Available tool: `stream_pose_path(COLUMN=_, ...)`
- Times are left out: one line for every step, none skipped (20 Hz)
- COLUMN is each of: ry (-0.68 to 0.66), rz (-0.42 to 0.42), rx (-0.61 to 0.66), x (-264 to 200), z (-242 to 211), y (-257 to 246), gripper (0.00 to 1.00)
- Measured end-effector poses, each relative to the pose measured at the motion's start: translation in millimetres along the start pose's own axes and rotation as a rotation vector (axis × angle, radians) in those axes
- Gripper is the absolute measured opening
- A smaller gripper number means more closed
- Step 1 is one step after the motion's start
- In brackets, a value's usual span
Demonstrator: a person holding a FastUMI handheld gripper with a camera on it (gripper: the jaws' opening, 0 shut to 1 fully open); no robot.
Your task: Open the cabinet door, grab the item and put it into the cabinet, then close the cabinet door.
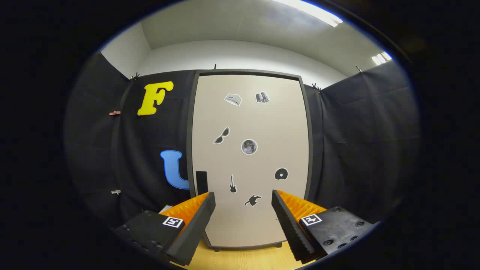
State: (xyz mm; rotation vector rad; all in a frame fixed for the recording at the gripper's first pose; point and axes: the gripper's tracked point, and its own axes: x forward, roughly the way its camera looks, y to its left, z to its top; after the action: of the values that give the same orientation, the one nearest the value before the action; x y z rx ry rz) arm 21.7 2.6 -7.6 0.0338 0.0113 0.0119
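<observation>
Facing: the gripper looks straight at a tall pale cabinet that stands on a light wooden table against the booth's black cloth wall.
Cabinet door: the door sits flush in its dark frame, so it reads as closed; small picture stickers are scattered over its face.
Handle: a short dark vertical handle sits low on the door, by the edge nearest the gripper's left finger, just beyond that fingertip.
Progress: judging from the shut door, nothing of the task looks done yet; opening the door appears to be the step in hand.
Left to do: opening the door, picking up the item, placing it inside, and closing the door all seem to remain.
Item: I cannot say where the item to be stored is; nothing on the visible strip of table between and around the fingers looks like it.
Jaws: spread wide, with the lower part of the door showing in the broad gap between them.
Holding or touching: the fingers grip nothing and touch nothing; both stand clear of the door and its handle.
Next move, as a judgement: the fingers would likely need to shift toward the handle side and narrow around it before any pull.
</observation>
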Motion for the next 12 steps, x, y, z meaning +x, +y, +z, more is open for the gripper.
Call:
stream_pose_path(ry=0.006, rz=0.008, rx=0.004, x=1, z=-2, y=5, gripper=0.97)
stream_pose_path(ry=0.013, rz=0.016, rx=0.007, x=3, z=-5, y=9, gripper=0.97)
stream_pose_path(ry=0.02, rz=0.022, rx=0.008, x=5, z=-9, y=14, gripper=0.97)
stream_pose_path(ry=0.027, rz=0.031, rx=0.009, x=8, z=-12, y=19, gripper=0.97)
stream_pose_path(ry=0.031, rz=0.041, rx=0.01, x=12, z=-15, y=25, gripper=0.97)
stream_pose_path(ry=0.035, rz=0.05, rx=0.011, x=15, z=-18, y=30, gripper=0.97)
stream_pose_path(ry=0.039, rz=0.054, rx=0.01, x=18, z=-20, y=35, gripper=0.97)
stream_pose_path(ry=0.043, rz=0.058, rx=0.008, x=23, z=-24, y=40, gripper=0.97)
stream_pose_path(ry=0.047, rz=0.063, rx=0.007, x=27, z=-26, y=45, gripper=0.97)
stream_pose_path(ry=0.05, rz=0.07, rx=0.005, x=32, z=-29, y=51, gripper=0.97)
stream_pose_path(ry=0.051, rz=0.075, rx=0.004, x=36, z=-31, y=55, gripper=0.97)
stream_pose_path(ry=0.052, rz=0.079, rx=0.003, x=41, z=-33, y=61, gripper=0.97)
